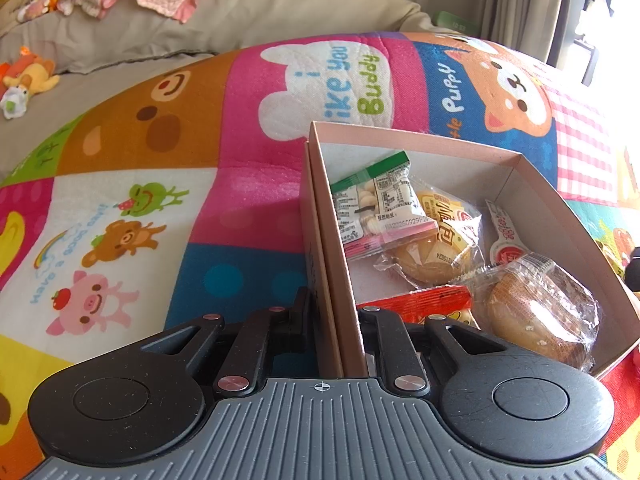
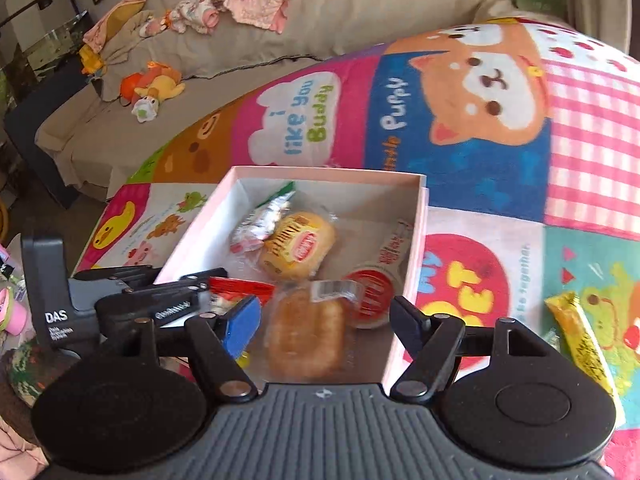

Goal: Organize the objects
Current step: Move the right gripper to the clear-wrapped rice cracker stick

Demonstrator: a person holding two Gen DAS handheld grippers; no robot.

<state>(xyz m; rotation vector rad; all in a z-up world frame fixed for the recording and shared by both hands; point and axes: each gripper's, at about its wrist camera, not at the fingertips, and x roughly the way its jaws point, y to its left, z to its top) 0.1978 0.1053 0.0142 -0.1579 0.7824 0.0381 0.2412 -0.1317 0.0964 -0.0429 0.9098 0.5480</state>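
A pink cardboard box lies on the cartoon quilt and holds several wrapped snacks: a green-topped candy pack, a yellow bun, a brown cake and a red packet. My left gripper is shut on the box's left wall. In the right wrist view the box lies just ahead. My right gripper is open and empty above the brown cake at the box's near end. The left gripper shows at the box's left wall.
A yellow snack bar lies on the quilt right of the box. A beige sofa with clothes and a plush toy stands behind. Pink items sit at the far left.
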